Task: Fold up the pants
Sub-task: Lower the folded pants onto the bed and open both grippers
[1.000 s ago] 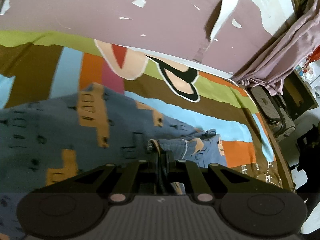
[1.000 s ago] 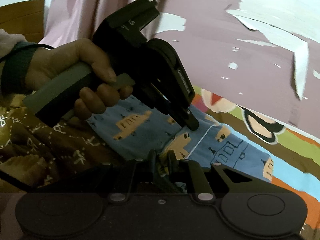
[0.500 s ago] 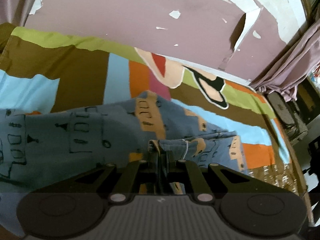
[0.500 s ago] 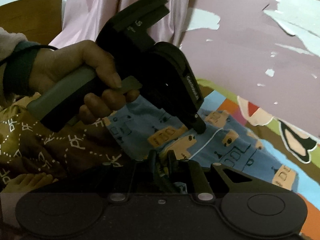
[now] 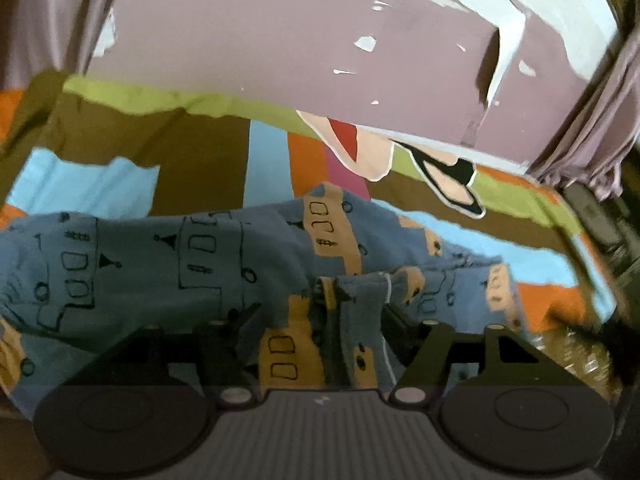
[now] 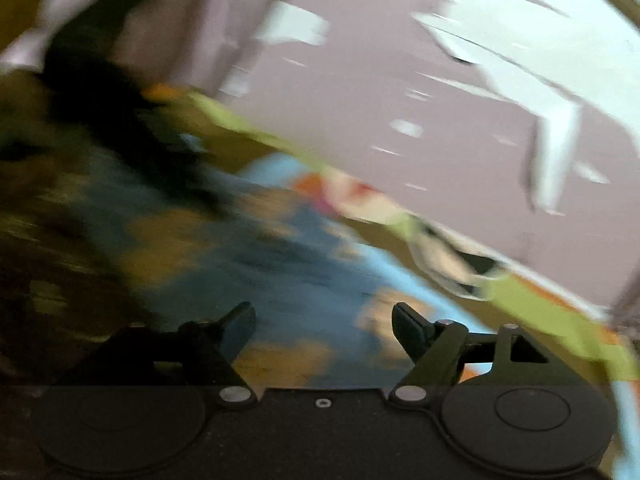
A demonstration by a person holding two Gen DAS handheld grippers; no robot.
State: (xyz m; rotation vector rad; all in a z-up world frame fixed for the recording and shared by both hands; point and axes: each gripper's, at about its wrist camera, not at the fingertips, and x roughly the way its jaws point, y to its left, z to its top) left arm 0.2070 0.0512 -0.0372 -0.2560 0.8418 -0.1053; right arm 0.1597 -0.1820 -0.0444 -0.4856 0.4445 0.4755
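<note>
The pants (image 5: 168,264) lay soft and light on the bedsheet (image 5: 200,160). Left gripper (image 5: 320,320) and right gripper (image 6: 324,328) both stood spread apart, holding nothing. The bunched hem (image 5: 360,288) seemed the best hold.

Left gripper (image 5: 320,316) black, silver screws; right gripper (image 6: 324,330) alike

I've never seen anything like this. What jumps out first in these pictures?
The blue pants with orange bus prints sprawl across a bright striped bedsheet. Behind it stands a mauve wall with peeling paint. Both claws, left and right, gape open; the right view is badly blurred.
</note>
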